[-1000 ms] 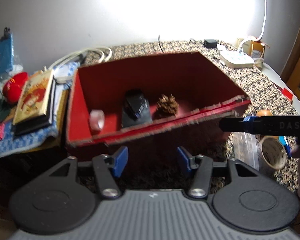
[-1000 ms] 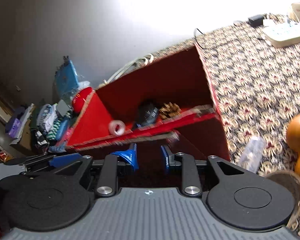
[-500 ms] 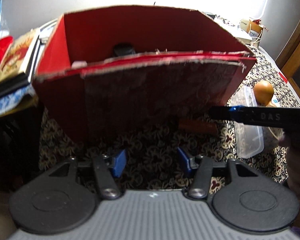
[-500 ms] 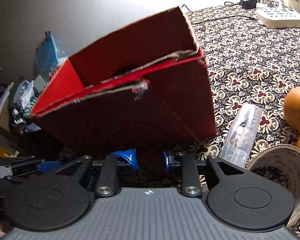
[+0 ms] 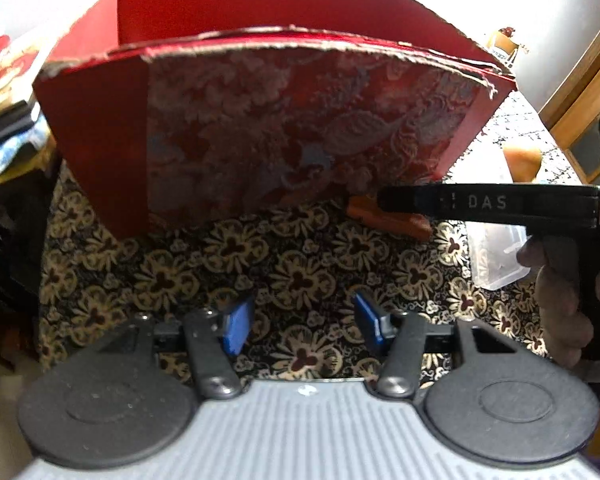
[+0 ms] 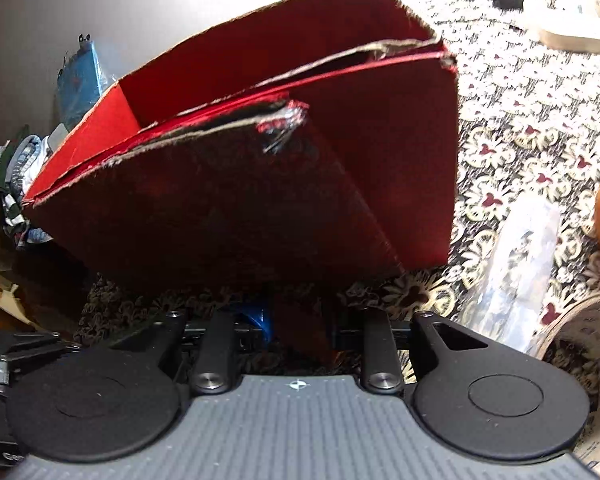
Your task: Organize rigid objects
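A red cardboard box (image 5: 284, 120) with a patterned front stands on the flowered tablecloth (image 5: 220, 264); it also shows in the right wrist view (image 6: 260, 184). Its contents are hidden behind the front wall. My left gripper (image 5: 300, 320) is open and empty, low over the cloth in front of the box. My right gripper (image 6: 300, 324) reaches in from the right, seen as a black bar (image 5: 488, 204), with its jaws either side of a reddish-brown stick-like object (image 5: 392, 220) at the box's foot (image 6: 308, 340). Whether it grips is unclear.
A clear plastic case (image 5: 496, 256) lies right of the box, also seen in the right wrist view (image 6: 520, 272). An orange round object (image 5: 522, 160) and a tape roll (image 6: 580, 352) sit further right. Books (image 5: 8, 92) are stacked at the left. A white power strip (image 6: 576, 32) lies at the back.
Both grippers have dropped low and moved closer to the box front, so its contents no longer show. The right gripper has come around the reddish-brown object by the box.
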Motion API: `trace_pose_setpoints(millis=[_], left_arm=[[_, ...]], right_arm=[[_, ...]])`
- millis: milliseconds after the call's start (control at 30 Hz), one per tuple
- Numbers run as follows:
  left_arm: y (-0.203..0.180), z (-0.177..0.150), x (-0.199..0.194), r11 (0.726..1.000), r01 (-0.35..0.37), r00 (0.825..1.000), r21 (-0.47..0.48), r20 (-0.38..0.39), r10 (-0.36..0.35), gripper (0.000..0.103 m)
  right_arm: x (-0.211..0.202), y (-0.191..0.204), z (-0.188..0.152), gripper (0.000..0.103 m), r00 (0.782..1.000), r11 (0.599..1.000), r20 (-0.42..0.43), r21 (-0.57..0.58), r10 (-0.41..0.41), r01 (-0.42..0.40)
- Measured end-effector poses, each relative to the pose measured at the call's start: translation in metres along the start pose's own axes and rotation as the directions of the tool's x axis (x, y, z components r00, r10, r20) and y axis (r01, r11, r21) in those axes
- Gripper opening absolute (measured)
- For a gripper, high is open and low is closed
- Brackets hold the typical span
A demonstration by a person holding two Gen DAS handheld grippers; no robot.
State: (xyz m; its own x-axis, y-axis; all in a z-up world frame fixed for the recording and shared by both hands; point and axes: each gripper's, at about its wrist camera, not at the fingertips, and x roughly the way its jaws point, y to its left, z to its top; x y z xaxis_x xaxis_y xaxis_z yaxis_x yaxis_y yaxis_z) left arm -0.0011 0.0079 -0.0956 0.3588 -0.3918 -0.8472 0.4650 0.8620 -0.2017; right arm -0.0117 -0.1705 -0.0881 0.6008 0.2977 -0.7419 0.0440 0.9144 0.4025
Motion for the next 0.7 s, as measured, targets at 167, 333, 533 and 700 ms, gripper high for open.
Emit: trace_pose_setpoints(millis=[167, 333, 533, 700], left_arm=[[-0.004, -0.006, 0.006, 0.999, 0.039, 0.999, 0.012, -0.019, -0.039, 0.056], [-0.007, -0.009, 0.01, 0.998, 0.061, 0.998, 0.015, -0.033, -0.061, 0.056], [-0.006, 0.0, 0.016, 0.998, 0.059, 0.998, 0.01, -0.026, -0.058, 0.056], [-0.008, 0.009, 0.024, 0.996, 0.087, 0.996, -0.007, -0.024, -0.088, 0.055]], right_arm=[[0.005, -0.013, -0.003, 0.01, 0.986, 0.974, -0.078, 0.183, 0.147, -0.13], [0.011, -0.022, -0.011, 0.01, 0.96, 0.931, -0.123, 0.303, 0.251, -0.205], [0.01, -0.014, -0.01, 0.01, 0.963, 0.944, -0.13, 0.264, 0.236, -0.196], [0.017, -0.015, -0.008, 0.01, 0.955, 0.93, -0.133, 0.298, 0.264, -0.216]])
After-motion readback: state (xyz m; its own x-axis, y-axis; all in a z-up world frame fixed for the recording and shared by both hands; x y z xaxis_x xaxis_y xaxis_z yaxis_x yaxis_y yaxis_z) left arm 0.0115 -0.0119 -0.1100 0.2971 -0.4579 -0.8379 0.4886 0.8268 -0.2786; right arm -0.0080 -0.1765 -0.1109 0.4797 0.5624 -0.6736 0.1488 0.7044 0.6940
